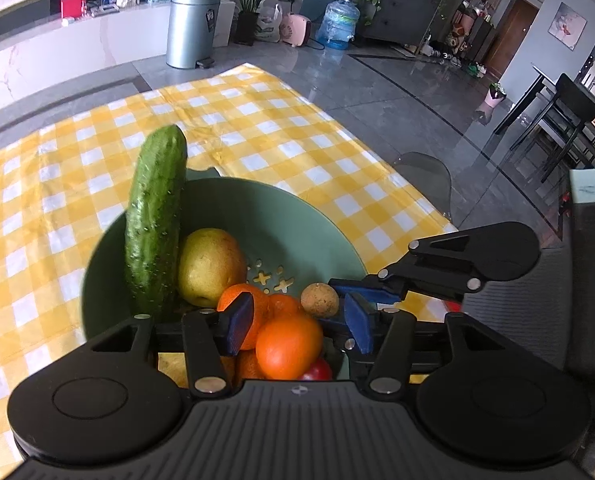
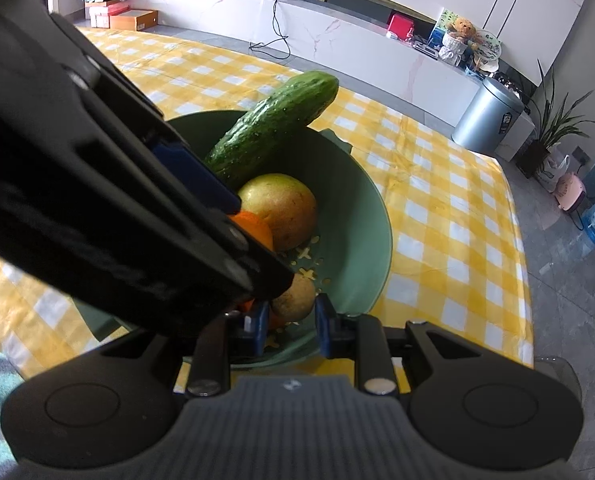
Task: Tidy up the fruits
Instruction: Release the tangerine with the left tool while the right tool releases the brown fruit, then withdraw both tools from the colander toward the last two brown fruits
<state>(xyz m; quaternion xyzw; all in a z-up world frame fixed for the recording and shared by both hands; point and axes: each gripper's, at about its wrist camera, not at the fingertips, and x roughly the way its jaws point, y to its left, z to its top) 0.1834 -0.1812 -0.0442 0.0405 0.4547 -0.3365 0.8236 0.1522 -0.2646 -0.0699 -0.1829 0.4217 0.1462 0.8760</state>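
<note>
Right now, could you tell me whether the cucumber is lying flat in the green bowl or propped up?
Propped up. The cucumber stands tilted with its lower end inside the green bowl, beside the pear, its top rising above the rim.

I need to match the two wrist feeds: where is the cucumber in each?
Left wrist: cucumber stands nearly upright at left of centre, leaning on the green bowl's left rim.
Right wrist: cucumber slants across upper centre, its tip past the bowl's far rim.
Shared landmark: the yellow pear beside it.
</note>
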